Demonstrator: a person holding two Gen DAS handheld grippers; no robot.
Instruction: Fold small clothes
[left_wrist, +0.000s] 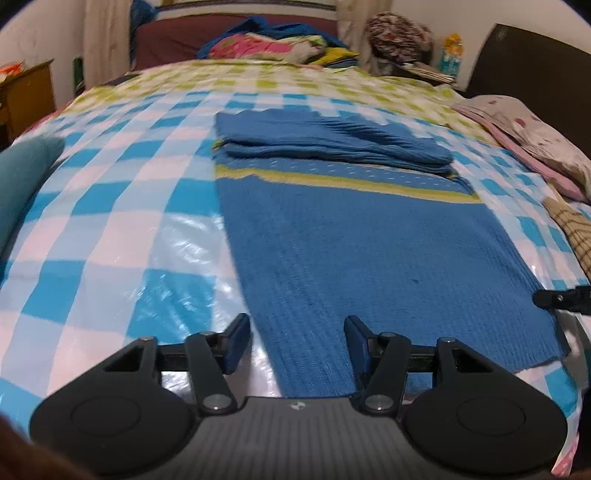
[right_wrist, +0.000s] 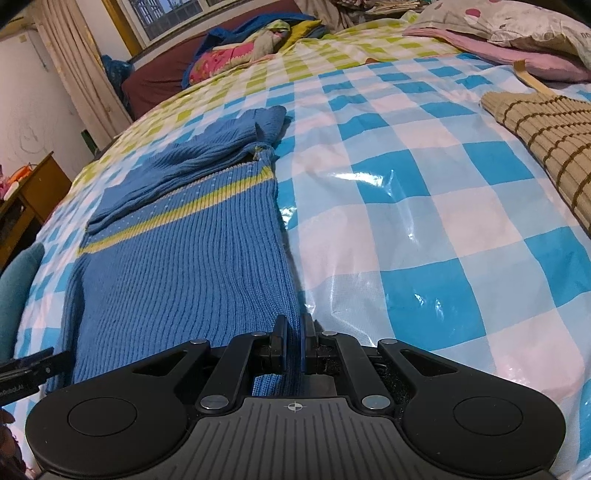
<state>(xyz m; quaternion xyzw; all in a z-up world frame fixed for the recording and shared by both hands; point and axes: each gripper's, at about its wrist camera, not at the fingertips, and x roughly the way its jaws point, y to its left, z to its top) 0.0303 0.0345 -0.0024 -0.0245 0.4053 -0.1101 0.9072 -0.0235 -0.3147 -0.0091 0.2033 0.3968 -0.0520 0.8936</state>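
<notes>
— Where's the blue sweater (left_wrist: 362, 251) lying?

— Flat on the bed (left_wrist: 122, 206), on that glossy blue-and-white checked cover. Its sleeves are folded across the top, above the yellow-green stripe (left_wrist: 343, 181).

— And the left gripper (left_wrist: 297, 345)?

— Its jaws are spread wide over the sweater's near left corner, one finger above the cover, the other above the knit. I can't tell whether they touch the fabric.

— The right gripper (right_wrist: 294, 345)?

— Pressed together, pinching the sweater's near right edge between its pads.

— Anything else on the bed?

— A tan striped knit (right_wrist: 546, 136) well off to the right, a pink pillow (right_wrist: 517, 55) beyond it, and a heap of colourful bedding (left_wrist: 269, 46) at the far end.
</notes>
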